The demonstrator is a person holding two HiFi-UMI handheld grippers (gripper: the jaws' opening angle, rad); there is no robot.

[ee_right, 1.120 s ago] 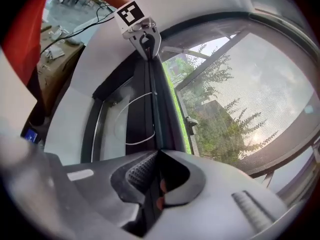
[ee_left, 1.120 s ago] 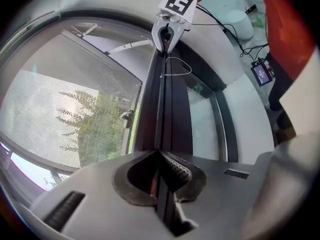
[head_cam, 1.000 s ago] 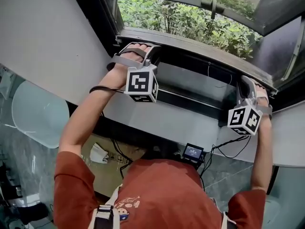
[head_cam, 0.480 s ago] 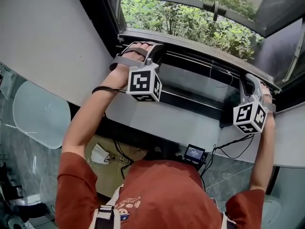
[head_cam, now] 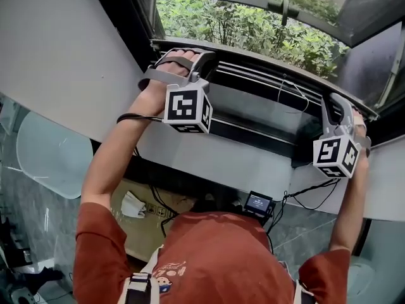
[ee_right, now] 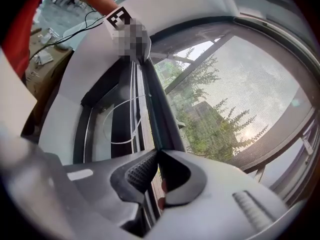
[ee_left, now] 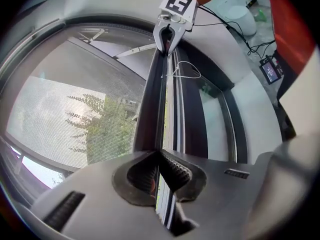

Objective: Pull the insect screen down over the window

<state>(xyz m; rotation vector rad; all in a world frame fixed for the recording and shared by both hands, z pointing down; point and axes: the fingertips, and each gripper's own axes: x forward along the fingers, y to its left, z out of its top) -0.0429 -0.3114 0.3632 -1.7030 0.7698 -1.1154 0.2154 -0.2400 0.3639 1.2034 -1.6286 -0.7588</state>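
Room: white wall (head_cam: pixel 57 56) on either side of the window (head_cam: pixel 126 24); grey marbled floor (head_cam: pixel 38 227) below it.
Window: dark frame, with green bushes (head_cam: pixel 240 24) outside.
Ledge: a pale, bare ledge (head_cam: pixel 215 160) runs along the window's lower edge.
Insect screen: grey mesh (ee_left: pixel 60 109) stretched over the window's opening, the greenery showing through it.
Screen bar: a dark bar (head_cam: pixel 266 81) lies across the window's width, close above its bottom frame, reaching from one gripper to the other.
Left gripper: the left gripper (ee_left: pixel 159 156) is at the window's left end, with narrow jaws pinched onto the bar's thin edge.
Right gripper: the right gripper (ee_right: pixel 159 156) is at the window's right end. Its jaws have just eased slightly wider, but they are narrow and their pads press on the bar between them.
Cord: a white looped cord (head_cam: pixel 288 90) hangs by the bar, right of the window's middle.
Box: a cardboard box (head_cam: pixel 142 214) sits on the floor under the window.
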